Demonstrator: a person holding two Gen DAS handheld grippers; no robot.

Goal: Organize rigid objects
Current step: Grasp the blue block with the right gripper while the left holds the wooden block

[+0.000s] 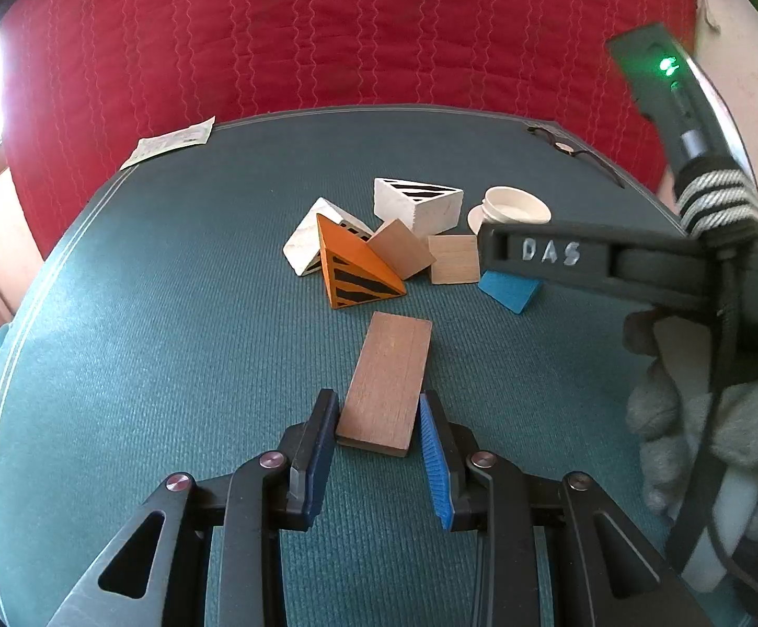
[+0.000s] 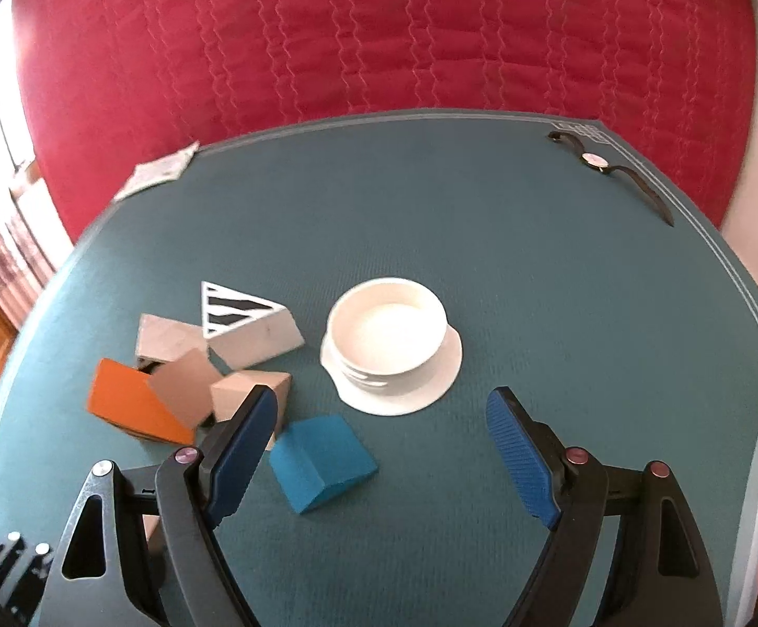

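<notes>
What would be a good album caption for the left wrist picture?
Left tool straddling a flat wooden block on a green table, jumbled blocks beyond.
</notes>
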